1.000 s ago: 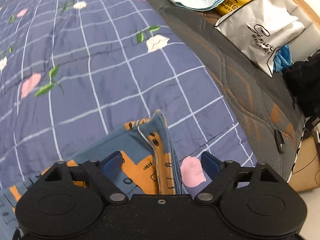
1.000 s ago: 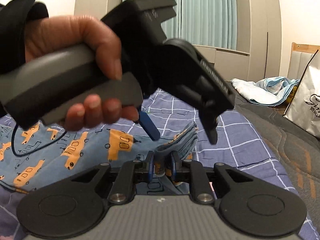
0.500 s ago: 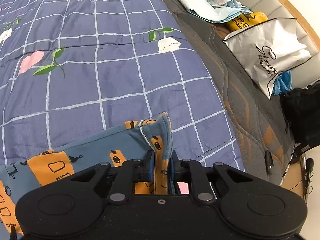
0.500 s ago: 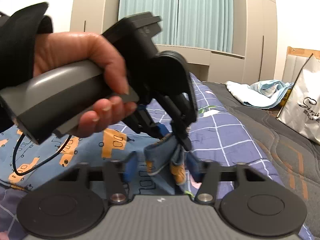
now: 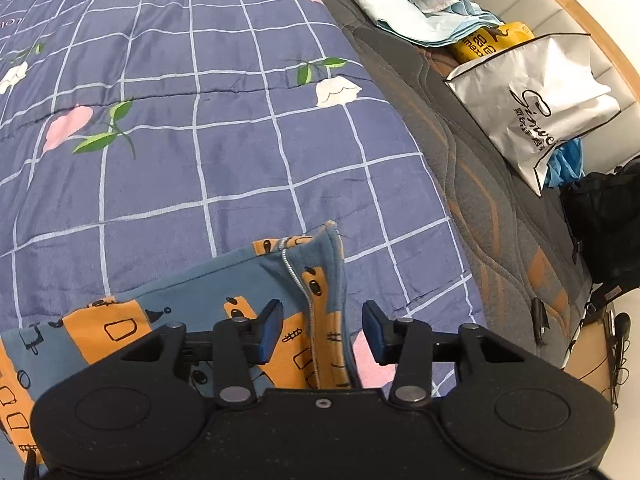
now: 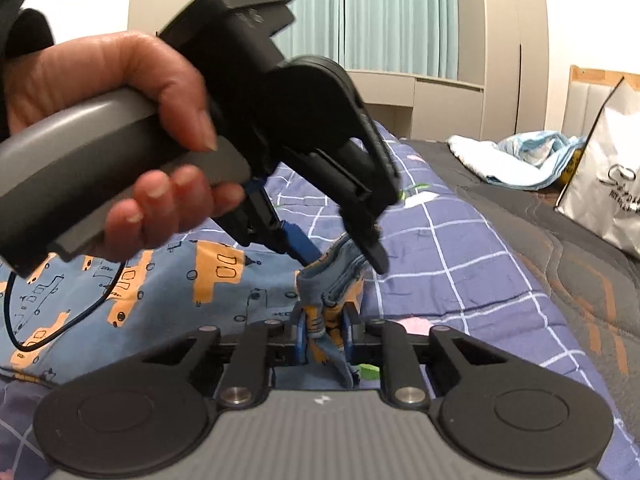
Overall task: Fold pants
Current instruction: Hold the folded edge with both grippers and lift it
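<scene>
Two grippers are working one bunched corner of the blue pants (image 5: 308,292), printed with orange vehicles, near the right edge of the checked floral quilt (image 5: 208,128). Half a second ago the left gripper (image 5: 322,334) was pinched onto that corner; now its blue pads (image 5: 269,332) stand well apart with the cloth loose between them, gripping nothing. The right gripper (image 6: 325,336) was spread then and has since closed, its pads squeezing the folded hem from both sides. So the corner has passed from left to right, and I'd judge the left hand (image 6: 120,140) is now free to take another part of the garment for the fold. The rest of the pants (image 6: 140,276) lies flat to the left on the quilt. A white shopping bag (image 5: 536,108) sits far right on the dark mattress (image 5: 480,184)
</scene>
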`<act>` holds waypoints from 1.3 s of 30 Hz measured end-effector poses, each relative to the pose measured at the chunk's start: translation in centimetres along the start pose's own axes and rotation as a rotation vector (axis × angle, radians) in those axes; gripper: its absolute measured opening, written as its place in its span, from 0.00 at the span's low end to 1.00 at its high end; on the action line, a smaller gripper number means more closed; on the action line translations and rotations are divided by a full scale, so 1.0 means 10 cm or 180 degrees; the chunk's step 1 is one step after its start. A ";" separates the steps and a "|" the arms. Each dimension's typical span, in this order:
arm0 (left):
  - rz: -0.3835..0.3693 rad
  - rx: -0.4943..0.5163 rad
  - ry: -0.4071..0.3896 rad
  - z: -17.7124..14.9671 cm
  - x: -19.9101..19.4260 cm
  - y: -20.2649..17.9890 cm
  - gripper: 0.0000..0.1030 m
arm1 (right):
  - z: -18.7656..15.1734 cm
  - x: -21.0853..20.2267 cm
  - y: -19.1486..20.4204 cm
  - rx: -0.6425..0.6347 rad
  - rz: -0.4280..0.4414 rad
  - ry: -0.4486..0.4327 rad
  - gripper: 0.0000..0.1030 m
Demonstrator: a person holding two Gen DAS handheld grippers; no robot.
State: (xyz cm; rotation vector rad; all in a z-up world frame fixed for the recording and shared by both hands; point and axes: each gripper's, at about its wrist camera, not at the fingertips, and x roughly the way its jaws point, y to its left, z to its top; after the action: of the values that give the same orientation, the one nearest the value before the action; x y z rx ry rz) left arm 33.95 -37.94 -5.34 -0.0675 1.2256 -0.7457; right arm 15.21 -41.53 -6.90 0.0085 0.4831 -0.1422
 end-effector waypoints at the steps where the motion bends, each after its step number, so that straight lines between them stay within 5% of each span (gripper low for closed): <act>1: 0.0011 0.0010 0.0002 0.00 0.00 -0.01 0.45 | 0.01 -0.01 0.02 -0.0037 0.0009 -0.0013 0.19; 3: 0.0033 0.0032 -0.0022 -0.01 -0.04 -0.01 0.41 | 0.03 -0.04 0.07 -0.0140 0.0009 -0.0030 0.17; 5: 0.0081 0.0093 -0.0048 -0.03 -0.11 -0.01 0.14 | 0.06 -0.08 0.13 -0.0239 0.0016 -0.0056 0.16; 6: 0.0116 0.0128 -0.0082 -0.04 -0.18 -0.01 0.13 | 0.09 -0.10 0.16 -0.0276 0.0024 -0.0069 0.15; 14: 0.0236 0.0143 -0.0550 -0.36 -1.04 0.20 0.11 | 0.29 -0.44 0.59 -0.0544 0.0265 -0.0292 0.14; 23: 0.0452 -0.0320 -0.0825 -0.99 -1.82 1.06 0.12 | 0.30 -0.61 1.43 -0.0906 0.0843 -0.0213 0.14; 33: 0.0441 -0.0810 -0.0882 -1.50 -1.62 2.00 0.14 | -0.09 -0.26 2.15 -0.1110 0.1052 0.0246 0.14; 39: 0.0392 -0.0835 -0.0944 -1.58 -1.49 2.12 0.15 | -0.25 -0.15 2.19 -0.1109 0.1021 0.0339 0.16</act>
State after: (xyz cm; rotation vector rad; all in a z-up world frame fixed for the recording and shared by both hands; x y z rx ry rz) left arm 28.38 -8.18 -7.99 -0.3055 1.0264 -0.4458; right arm 15.80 -19.57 -8.96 -0.2477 0.6013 0.2591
